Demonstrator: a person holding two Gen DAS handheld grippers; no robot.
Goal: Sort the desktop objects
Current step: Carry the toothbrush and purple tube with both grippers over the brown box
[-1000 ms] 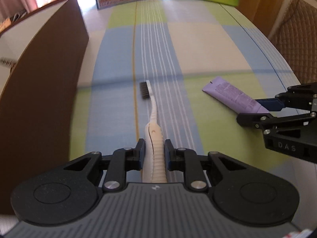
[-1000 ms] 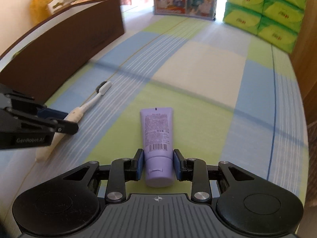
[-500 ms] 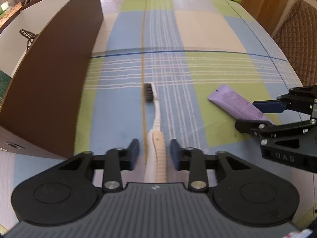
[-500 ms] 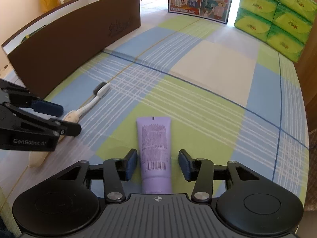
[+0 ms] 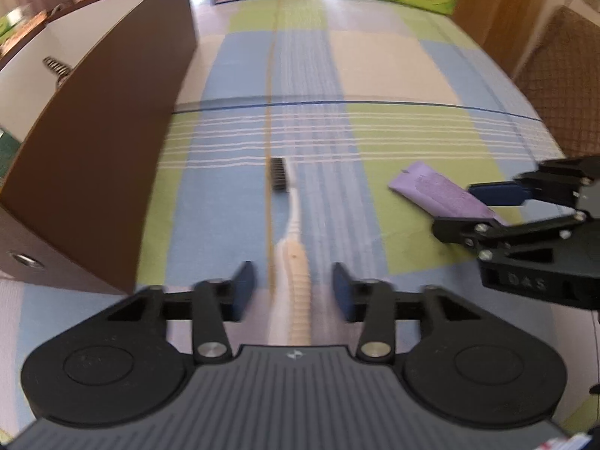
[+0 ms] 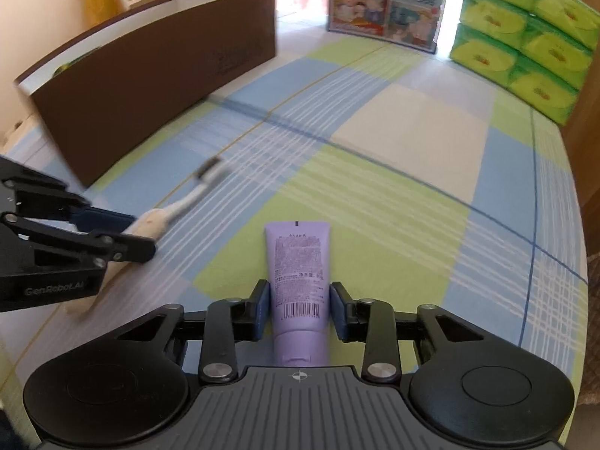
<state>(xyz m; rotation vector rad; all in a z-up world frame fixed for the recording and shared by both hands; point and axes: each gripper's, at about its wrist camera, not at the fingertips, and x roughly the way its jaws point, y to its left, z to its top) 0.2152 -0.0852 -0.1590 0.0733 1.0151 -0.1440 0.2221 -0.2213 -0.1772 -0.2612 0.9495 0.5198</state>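
Observation:
A cream toothbrush (image 5: 296, 281) with black bristles lies on the checked cloth, pointing away from me. My left gripper (image 5: 292, 292) straddles its handle. Its jaws are closing, and a gap shows between each blue pad and the handle. The right wrist view shows that gripper (image 6: 123, 236) low on the left, over the blurred toothbrush (image 6: 176, 206). A purple tube (image 6: 298, 262) lies cap toward me. My right gripper (image 6: 298, 311) is shut on it, pads against both sides. From the left wrist, the right gripper (image 5: 455, 210) sits over the tube (image 5: 438, 193).
A tall brown box (image 5: 93, 150) with a white inside stands along the left; it is also seen as the brown box (image 6: 150, 86). Green tissue packs (image 6: 525, 45) and a picture carton (image 6: 386, 7) line the far edge. A woven chair (image 5: 562, 93) is on the right.
Both grippers, shut on their objects a second ago, opened half a second ago. The right one has since shut on the tube again; the left one still stands apart around the toothbrush.

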